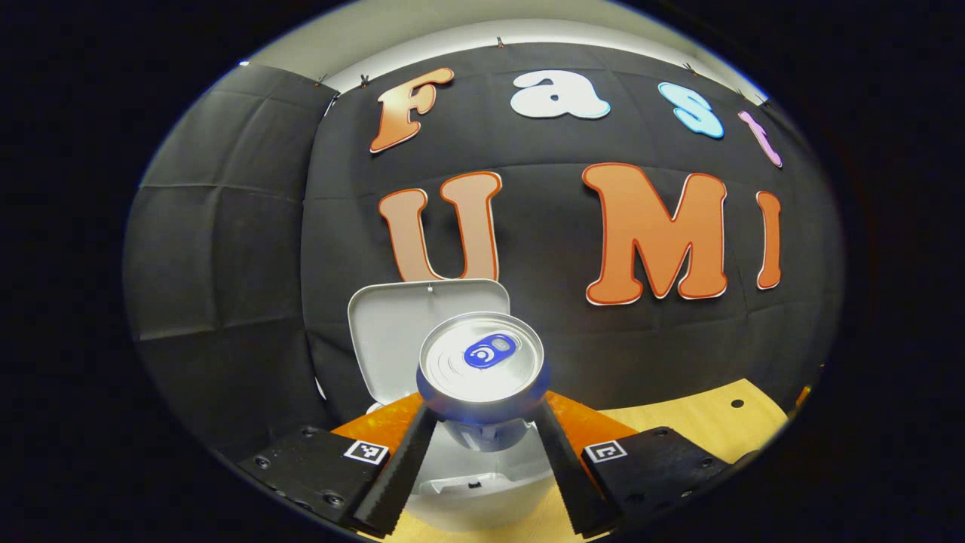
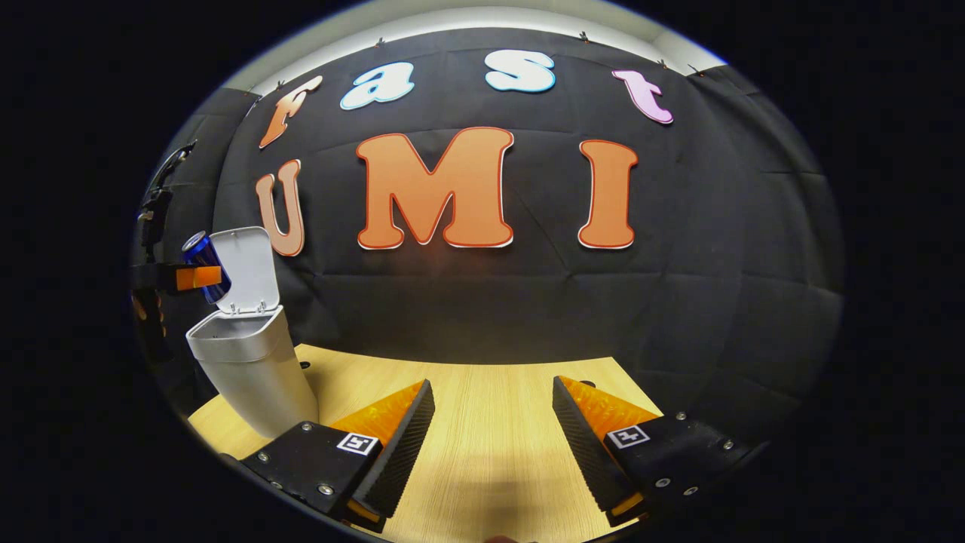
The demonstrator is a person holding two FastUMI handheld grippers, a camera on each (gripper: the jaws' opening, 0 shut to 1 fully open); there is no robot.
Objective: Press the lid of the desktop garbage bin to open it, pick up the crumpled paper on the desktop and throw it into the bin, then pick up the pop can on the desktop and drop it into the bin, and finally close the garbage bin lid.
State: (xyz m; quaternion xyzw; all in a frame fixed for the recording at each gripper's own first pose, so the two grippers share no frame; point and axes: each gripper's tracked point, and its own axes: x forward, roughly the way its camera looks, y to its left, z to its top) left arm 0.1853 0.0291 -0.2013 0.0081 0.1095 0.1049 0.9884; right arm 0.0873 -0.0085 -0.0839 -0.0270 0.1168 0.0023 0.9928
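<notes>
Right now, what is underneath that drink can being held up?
Below the pop can, gripped by the left gripper, sits the open garbage bin, its lid raised behind. The can covers most of the opening, so the bin's contents cannot be seen.

right gripper: fingers apart over desk, holding nothing | bin: near desk's left edge, lid up | left gripper: grips can above bin
</notes>
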